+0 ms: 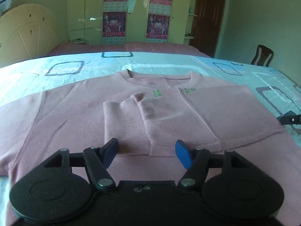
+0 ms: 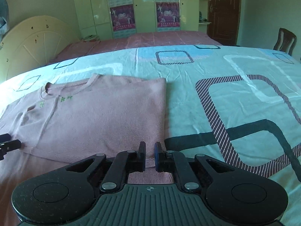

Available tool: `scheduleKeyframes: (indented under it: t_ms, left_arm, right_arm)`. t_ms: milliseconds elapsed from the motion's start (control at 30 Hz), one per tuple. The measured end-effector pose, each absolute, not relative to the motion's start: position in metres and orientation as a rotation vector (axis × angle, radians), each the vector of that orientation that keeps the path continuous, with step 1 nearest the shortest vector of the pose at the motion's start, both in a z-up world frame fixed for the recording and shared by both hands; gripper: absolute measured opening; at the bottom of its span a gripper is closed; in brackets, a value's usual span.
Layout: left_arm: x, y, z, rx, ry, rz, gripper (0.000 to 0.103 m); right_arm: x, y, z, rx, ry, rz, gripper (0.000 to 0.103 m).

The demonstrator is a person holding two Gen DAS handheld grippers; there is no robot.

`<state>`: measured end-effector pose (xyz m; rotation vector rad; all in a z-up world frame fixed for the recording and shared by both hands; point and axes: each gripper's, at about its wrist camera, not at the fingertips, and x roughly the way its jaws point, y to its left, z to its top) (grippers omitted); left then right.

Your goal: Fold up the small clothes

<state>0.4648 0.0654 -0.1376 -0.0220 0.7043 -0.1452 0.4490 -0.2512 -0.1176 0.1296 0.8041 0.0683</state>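
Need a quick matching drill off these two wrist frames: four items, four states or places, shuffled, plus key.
Items:
1. left gripper
2. right gripper
3. pink top
4. wooden chair

States:
A. flat on the bedsheet, one side folded over
B. jaws wide apart
C. beyond the bed's far right corner
D. jaws nearly closed over the hem

Pairs: 1-B, 2-D, 3-A, 4-C

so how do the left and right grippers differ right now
The left gripper has its jaws spread wide; the right gripper has them nearly closed. The left sits mid-hem of the pink top; the right sits at its folded right edge. Both have blue pads.
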Motion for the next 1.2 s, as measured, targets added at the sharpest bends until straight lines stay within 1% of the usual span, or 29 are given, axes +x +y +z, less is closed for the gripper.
scheduleKeyframes:
  t_ms: [67, 100, 133, 167, 200, 267, 300, 367, 433, 500, 667, 767, 900, 1000, 1100, 1200]
  left_arm:
    - [0.451, 0.089, -0.129, -0.055, 0.664, -0.093, 0.069]
    - [0.444, 0.104, -0.126, -0.078, 0.650, -0.067, 0.069]
    - [0.435, 0.124, -0.121, -0.111, 0.636, -0.021, 0.072]
    - [0.427, 0.144, -0.120, -0.143, 0.632, 0.022, 0.075]
    - [0.421, 0.162, -0.119, -0.170, 0.633, 0.064, 0.075]
    - [0.401, 0.213, -0.116, -0.241, 0.619, 0.190, 0.075]
    - [0.391, 0.239, -0.116, -0.280, 0.618, 0.254, 0.075]
    - [0.373, 0.290, -0.118, -0.376, 0.616, 0.380, 0.068]
    - [0.353, 0.346, -0.121, -0.533, 0.595, 0.494, 0.060]
    - [0.336, 0.388, -0.124, -0.657, 0.535, 0.539, 0.056]
    - [0.325, 0.461, -0.130, -0.860, 0.407, 0.578, 0.056]
    - [0.327, 0.485, -0.138, -0.929, 0.355, 0.573, 0.053]
    - [0.338, 0.496, -0.142, -0.954, 0.348, 0.599, 0.046]
    - [0.349, 0.496, -0.137, -0.887, 0.411, 0.637, 0.012]
    - [0.352, 0.472, -0.117, -0.767, 0.372, 0.574, 0.012]
    - [0.371, 0.425, -0.094, -0.630, 0.375, 0.440, 0.012]
  right_arm:
    - [0.443, -0.249, -0.114, 0.164, 0.794, 0.066, 0.009]
    - [0.440, -0.248, -0.113, 0.179, 0.789, 0.065, 0.021]
    - [0.437, -0.246, -0.112, 0.195, 0.784, 0.059, 0.035]
    - [0.434, -0.245, -0.111, 0.211, 0.774, 0.055, 0.064]
    - [0.431, -0.243, -0.110, 0.230, 0.757, 0.063, 0.067]
    - [0.430, -0.236, -0.109, 0.255, 0.751, 0.084, 0.066]
    - [0.431, -0.232, -0.108, 0.258, 0.750, 0.089, 0.060]
    - [0.434, -0.221, -0.107, 0.266, 0.753, 0.100, 0.055]
    - [0.439, -0.211, -0.107, 0.274, 0.758, 0.112, 0.054]
    - [0.444, -0.199, -0.107, 0.277, 0.764, 0.118, 0.054]
    - [0.452, -0.175, -0.103, 0.289, 0.772, 0.129, 0.054]
    - [0.456, -0.166, -0.100, 0.283, 0.771, 0.130, 0.054]
    - [0.461, -0.165, -0.100, 0.295, 0.772, 0.110, 0.054]
    - [0.465, -0.171, -0.102, 0.331, 0.781, 0.096, 0.054]
    - [0.466, -0.176, -0.101, 0.342, 0.779, 0.087, 0.054]
    - [0.464, -0.179, -0.100, 0.339, 0.772, 0.088, 0.054]
